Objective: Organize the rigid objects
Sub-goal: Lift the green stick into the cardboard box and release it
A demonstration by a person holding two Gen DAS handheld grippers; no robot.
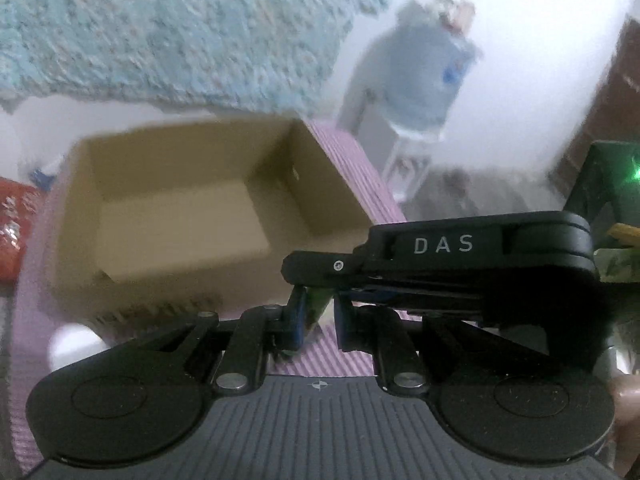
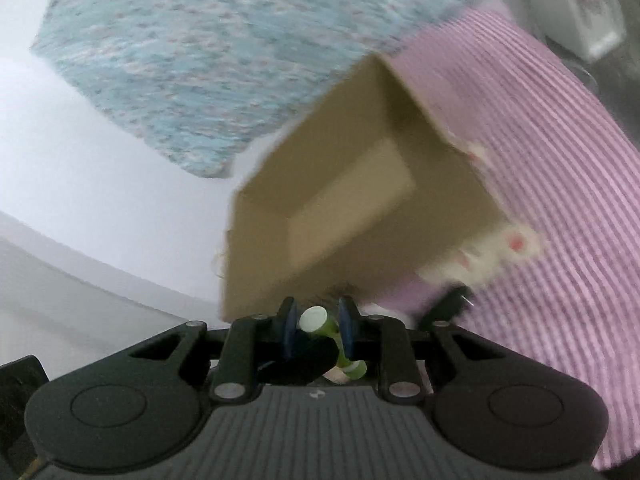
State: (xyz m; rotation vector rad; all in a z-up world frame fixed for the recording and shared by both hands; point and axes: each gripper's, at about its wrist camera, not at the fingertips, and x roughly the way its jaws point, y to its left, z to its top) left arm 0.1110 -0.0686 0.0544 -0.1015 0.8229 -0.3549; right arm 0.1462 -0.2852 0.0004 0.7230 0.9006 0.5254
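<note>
An open, empty cardboard box sits on a purple striped cloth, just ahead of both grippers. My left gripper is shut on a thin green piece between its blue pads. My right gripper is shut on a green tube with a white cap. In the left wrist view the black right gripper reaches in from the right, and its tip ends just above the left fingertips. Both views are blurred.
A pale blue textured mat lies on the white floor beyond the box. A water jug on a white stand is at the back right, and a red packet at the left. A white patterned item lies beside the box.
</note>
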